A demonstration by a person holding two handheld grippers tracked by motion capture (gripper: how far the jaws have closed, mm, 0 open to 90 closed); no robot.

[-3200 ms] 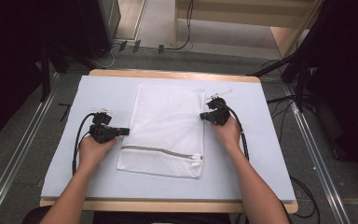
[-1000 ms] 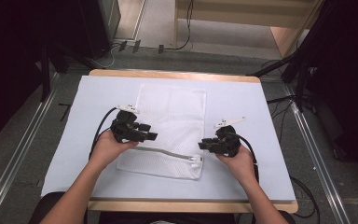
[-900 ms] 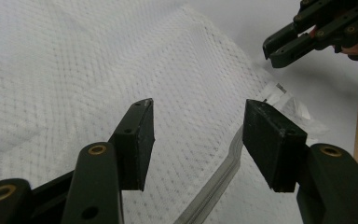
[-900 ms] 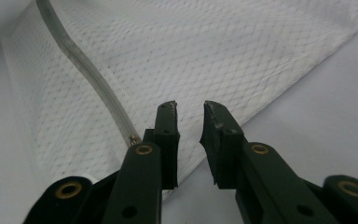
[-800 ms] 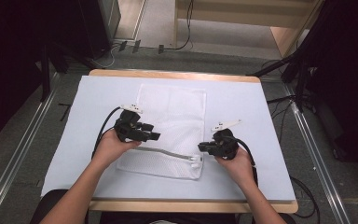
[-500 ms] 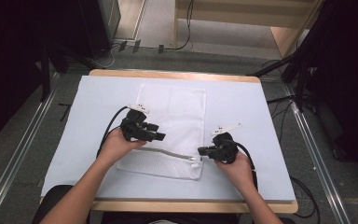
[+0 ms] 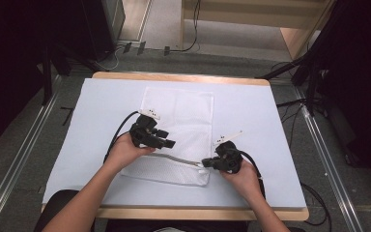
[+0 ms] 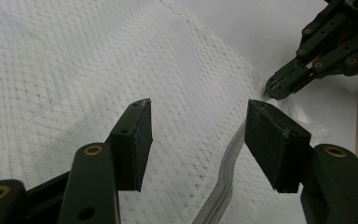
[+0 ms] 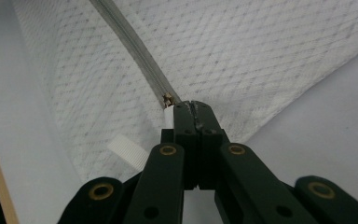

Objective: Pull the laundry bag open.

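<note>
A white mesh laundry bag [image 7: 183,116] lies flat on the white-covered table [image 7: 92,121], its grey zipper [image 7: 174,158] running across near the front end. My left gripper [image 7: 169,140] hovers open over the bag just behind the zipper; in the left gripper view its jaws [image 8: 198,126] stand wide over the mesh [image 8: 74,70] and the zipper [image 8: 226,177], with nothing between them. My right gripper [image 7: 204,164] is at the zipper's right end. In the right gripper view it [image 9: 192,106] is shut on the white zipper pull beside the brass slider [image 9: 168,99]. The right gripper [image 8: 272,91] also shows in the left gripper view.
A white ribbon loop [image 9: 128,151] sticks out of the bag's edge near my right jaws. The table's wooden front edge [image 7: 198,212] lies close to both forearms. Cables [image 7: 118,135] trail from the grippers. Dark equipment and floor rails flank the table.
My left hand has moved right and toward the front, from the bag's left side to over the mesh near the zipper. The right gripper has stayed at the zipper's right end.
</note>
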